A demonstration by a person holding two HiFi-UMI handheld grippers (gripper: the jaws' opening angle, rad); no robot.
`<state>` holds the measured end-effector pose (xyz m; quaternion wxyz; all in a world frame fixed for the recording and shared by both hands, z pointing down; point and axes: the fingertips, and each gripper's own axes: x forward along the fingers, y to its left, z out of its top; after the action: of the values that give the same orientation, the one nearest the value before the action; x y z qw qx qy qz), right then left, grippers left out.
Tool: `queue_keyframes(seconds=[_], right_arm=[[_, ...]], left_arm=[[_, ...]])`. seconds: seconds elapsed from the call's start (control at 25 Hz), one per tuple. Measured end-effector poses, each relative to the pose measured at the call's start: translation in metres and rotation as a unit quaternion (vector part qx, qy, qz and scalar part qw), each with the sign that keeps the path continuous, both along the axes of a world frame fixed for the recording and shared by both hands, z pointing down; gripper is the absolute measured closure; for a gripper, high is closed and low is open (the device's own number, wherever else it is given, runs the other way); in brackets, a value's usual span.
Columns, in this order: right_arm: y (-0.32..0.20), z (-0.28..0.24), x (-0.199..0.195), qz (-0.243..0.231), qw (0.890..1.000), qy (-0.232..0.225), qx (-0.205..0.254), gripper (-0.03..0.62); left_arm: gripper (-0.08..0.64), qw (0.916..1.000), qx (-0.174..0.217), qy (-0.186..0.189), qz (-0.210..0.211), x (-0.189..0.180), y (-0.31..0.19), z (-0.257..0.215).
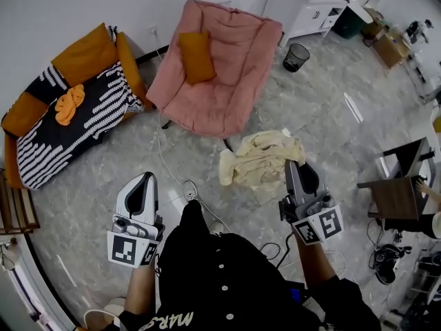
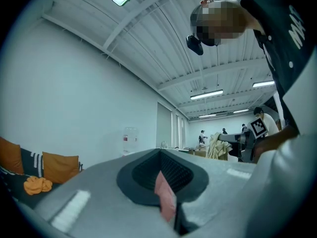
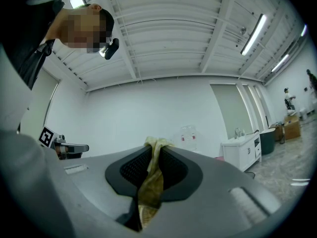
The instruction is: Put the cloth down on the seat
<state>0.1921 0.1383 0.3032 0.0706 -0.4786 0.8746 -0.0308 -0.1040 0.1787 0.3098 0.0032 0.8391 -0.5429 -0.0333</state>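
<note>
Pale yellow cloth point(image 1: 258, 161), bunched, hanging from the right gripper point(image 1: 294, 165) over the marble floor point(image 1: 103, 185), just before the front edge of the pink armchair point(image 1: 227, 74) and clear of its seat. The right gripper's jaws are clamped on a fold of the cloth point(image 3: 150, 177). Left gripper point(image 1: 145, 181): jaws together, nothing held between them. Both forearms extend forward from the person's torso, grippers level and pointing toward the armchair, marker cubes nearest the body. An orange cushion point(image 1: 196, 55) leans against the armchair's back.
</note>
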Motion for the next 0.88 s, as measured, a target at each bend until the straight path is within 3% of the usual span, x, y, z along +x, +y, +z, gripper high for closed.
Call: queue_keyframes(seconds=[0.48, 0.88], right_arm=[[-0.071, -0.009, -0.029, 0.012, 1.000, -0.001, -0.001, 0.520], [-0.126, -0.034, -0.068, 0.021, 0.999, 0.005, 0.025, 0.520]], left_arm=[[0.560, 0.9999, -0.002, 0.004, 0.012, -0.029, -0.079, -0.005], [0.560, 0.9996, 0.016, 0.002, 0.025, -0.067, -0.133, -0.016]])
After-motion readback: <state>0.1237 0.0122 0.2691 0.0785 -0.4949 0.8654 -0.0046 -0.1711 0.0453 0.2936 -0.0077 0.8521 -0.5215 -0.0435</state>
